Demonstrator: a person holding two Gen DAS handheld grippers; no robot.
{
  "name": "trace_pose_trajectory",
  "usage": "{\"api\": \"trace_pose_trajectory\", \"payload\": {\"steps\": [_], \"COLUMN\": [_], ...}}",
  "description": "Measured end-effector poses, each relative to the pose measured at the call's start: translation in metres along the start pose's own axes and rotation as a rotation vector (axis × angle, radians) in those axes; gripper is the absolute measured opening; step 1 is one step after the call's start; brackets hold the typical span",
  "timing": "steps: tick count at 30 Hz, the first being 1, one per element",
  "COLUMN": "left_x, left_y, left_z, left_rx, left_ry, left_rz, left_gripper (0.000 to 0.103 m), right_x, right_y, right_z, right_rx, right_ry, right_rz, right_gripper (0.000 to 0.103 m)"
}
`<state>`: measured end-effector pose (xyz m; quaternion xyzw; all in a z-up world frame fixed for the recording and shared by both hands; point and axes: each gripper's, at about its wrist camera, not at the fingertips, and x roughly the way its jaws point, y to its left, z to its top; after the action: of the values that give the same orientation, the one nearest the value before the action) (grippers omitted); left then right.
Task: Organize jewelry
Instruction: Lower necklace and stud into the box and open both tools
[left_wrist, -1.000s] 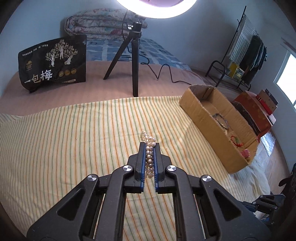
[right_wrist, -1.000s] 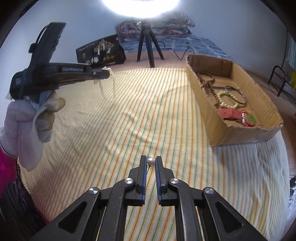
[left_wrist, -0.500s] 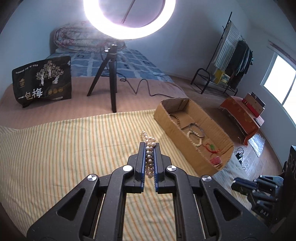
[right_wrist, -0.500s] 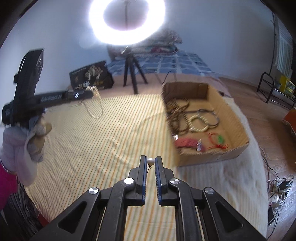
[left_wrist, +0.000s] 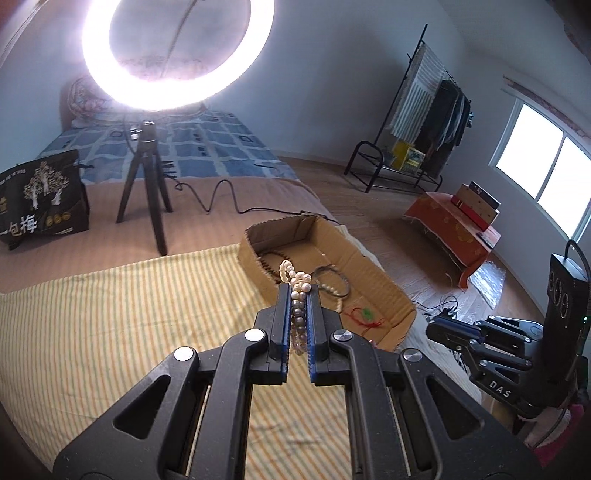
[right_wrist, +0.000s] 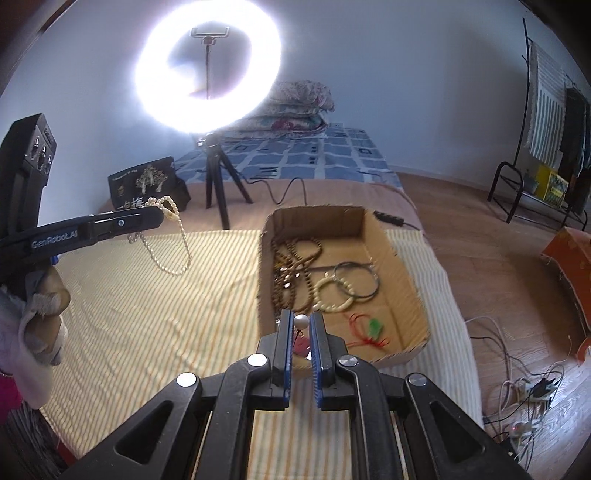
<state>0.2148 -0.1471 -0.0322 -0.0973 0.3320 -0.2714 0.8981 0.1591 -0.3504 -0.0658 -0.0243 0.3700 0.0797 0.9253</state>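
My left gripper (left_wrist: 298, 291) is shut on a white pearl necklace (left_wrist: 295, 277), held in the air near the left wall of the cardboard box (left_wrist: 384, 273). In the right wrist view the left gripper (right_wrist: 159, 216) shows at left with the necklace (right_wrist: 173, 258) hanging in a loop below it. My right gripper (right_wrist: 302, 321) is shut on a small pearl piece (right_wrist: 301, 321) with a thin dark thread, held over the near end of the box (right_wrist: 369, 229). The box holds brown bead strands (right_wrist: 291, 266), a cream bead bracelet (right_wrist: 332, 295), a dark bangle (right_wrist: 356, 278) and a red cord with a green stone (right_wrist: 371, 328).
The box stands on a yellow striped cloth (right_wrist: 147, 314) over a bed. A lit ring light on a tripod (right_wrist: 216, 177) and a black printed bag (right_wrist: 147, 184) stand behind it. A clothes rack (left_wrist: 428, 122) and an orange bench (left_wrist: 454, 229) are at right; cables (right_wrist: 524, 384) lie on the floor.
Both grippers have risen and moved toward the box, which now sits closer and more central in both views. Each still grips its piece.
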Motion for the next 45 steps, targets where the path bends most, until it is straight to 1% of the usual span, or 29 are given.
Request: {"api": "trace_pose_trajectory", "payload": {"steps": [9,17,25,32,34,36,37,40,41,42,43,44,45], "left_x": [0.025,0.055,0.09,0.106,0.107,0.106,0.104,0.104,0.104,0.103,0.102,0.102,0.1], "left_y": [-0.026,-0.042,-0.05,-0.05,-0.049,-0.052,-0.053,-0.057,-0.058,-0.058,-0.057,-0.057,-0.056], "left_z": [0.012,0.016,0.02,0.022,0.021,0.021,0.021,0.021,0.021,0.021,0.021,0.021,0.021], "left_rx": [0.022,0.035,0.065,0.08,0.086,0.102,0.114,0.143,0.147,0.147,0.141,0.138,0.133], "left_ry": [0.005,0.027,0.058,0.071,0.071,0.064,0.058,0.057,0.057,0.057,0.054,0.05,0.038], "left_rz": [-0.043,-0.059,-0.033,0.001,0.002,0.009,0.017,0.033,0.038,0.042,0.044,0.045,0.048], "left_gripper": [0.005,0.005,0.005,0.005,0.005,0.005,0.005,0.006,0.008,0.018,0.026,0.043,0.052], "right_x": [0.01,0.034,0.054,0.065,0.066,0.067,0.066,0.065,0.065,0.065,0.063,0.062,0.062], "right_y": [-0.023,-0.042,-0.06,-0.064,-0.063,-0.062,-0.062,-0.059,-0.058,-0.057,-0.056,-0.056,-0.056], "right_z": [0.015,0.022,0.016,0.013,0.014,0.014,0.015,0.015,0.015,0.015,0.014,0.014,0.013], "right_rx": [0.004,0.013,0.047,0.063,0.063,0.062,0.061,0.056,0.052,0.049,0.046,0.045,0.044], "right_ry": [-0.011,0.015,0.043,0.056,0.057,0.055,0.053,0.05,0.048,0.046,0.038,0.034,0.033], "right_rz": [-0.019,-0.034,-0.026,-0.008,-0.006,-0.005,-0.006,-0.014,-0.018,-0.023,-0.031,-0.035,-0.036], "right_gripper": [0.006,0.006,0.006,0.007,0.011,0.022,0.025,0.042,0.053,0.062,0.065,0.069,0.071]}}
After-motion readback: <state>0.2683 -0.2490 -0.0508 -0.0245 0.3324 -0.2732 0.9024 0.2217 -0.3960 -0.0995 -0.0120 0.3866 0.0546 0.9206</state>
